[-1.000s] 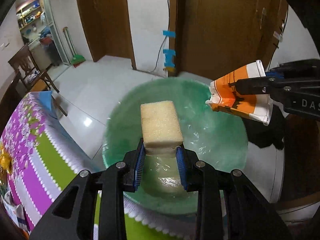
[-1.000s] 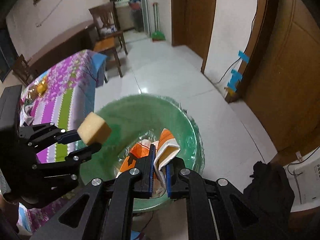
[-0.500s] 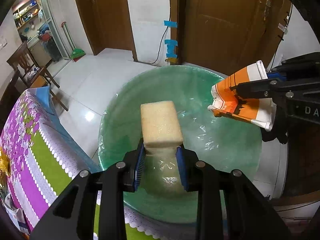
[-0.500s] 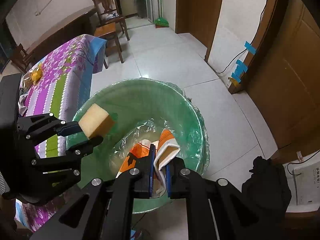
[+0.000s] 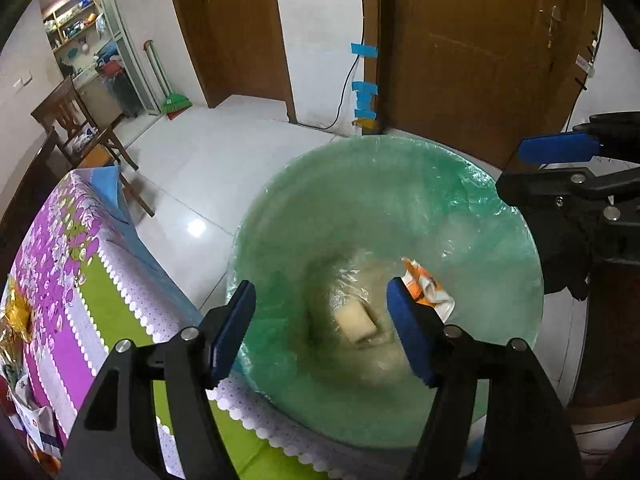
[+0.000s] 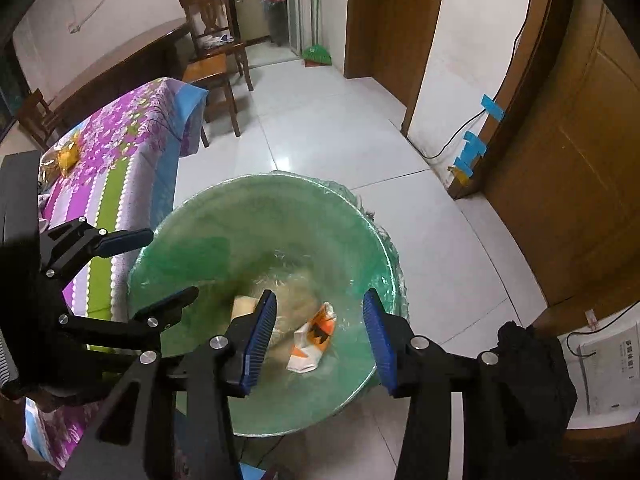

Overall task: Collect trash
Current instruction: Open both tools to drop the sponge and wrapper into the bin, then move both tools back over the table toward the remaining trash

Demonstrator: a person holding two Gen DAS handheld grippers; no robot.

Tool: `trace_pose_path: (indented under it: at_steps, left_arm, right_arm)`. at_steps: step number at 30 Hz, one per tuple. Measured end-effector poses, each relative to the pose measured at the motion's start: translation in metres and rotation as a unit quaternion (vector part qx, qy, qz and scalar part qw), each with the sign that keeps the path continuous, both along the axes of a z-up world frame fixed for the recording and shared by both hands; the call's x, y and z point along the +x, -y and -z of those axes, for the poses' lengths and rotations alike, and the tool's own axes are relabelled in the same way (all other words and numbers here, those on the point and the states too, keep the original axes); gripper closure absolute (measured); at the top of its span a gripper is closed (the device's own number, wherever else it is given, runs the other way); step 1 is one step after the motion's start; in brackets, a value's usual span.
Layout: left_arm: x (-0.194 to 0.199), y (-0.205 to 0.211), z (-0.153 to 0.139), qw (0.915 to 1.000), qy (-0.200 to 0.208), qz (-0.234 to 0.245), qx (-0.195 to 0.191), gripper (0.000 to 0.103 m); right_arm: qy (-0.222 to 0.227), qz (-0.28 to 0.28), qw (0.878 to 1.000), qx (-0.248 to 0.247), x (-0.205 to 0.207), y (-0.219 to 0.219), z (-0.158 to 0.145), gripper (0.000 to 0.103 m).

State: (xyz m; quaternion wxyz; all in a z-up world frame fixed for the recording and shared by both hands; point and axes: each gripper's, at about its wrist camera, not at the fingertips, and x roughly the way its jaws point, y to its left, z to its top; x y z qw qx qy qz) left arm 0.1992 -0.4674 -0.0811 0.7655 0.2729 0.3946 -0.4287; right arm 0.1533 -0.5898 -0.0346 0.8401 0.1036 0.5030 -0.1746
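Observation:
A green bin lined with a clear bag stands on the floor beside the table. A yellow sponge and an orange-and-white wrapper lie at its bottom. My left gripper hovers over the bin's near side, its jaws opening with nothing between them. My right gripper hangs over the bin too, jaws opening and empty, the wrapper far below them.
A table with a purple, green and white floral cloth borders the bin on the left. Wooden chairs, brown doors and a green broom stand further off. A black cloth lies at the right.
Both grippers have opened. The sponge dropped from the left one and the wrapper from the right one into the bottom of the bin.

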Motion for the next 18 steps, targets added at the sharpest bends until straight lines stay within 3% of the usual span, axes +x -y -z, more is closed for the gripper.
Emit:
trace_pose_path:
  at_steps: [11,18]
  left_arm:
    - [-0.008,-0.017,-0.007,0.9998,0.016,-0.011,-0.005,0.038]
    - [-0.009,-0.062,-0.012,0.9961,0.058,-0.063,-0.019,0.035]
  right_arm:
    - [0.001,0.008,1.0,-0.023,-0.006,-0.005,-0.002,0.056]
    - [0.075,0.03,0.992,-0.093,-0.026,-0.036,-0.011,0.055]
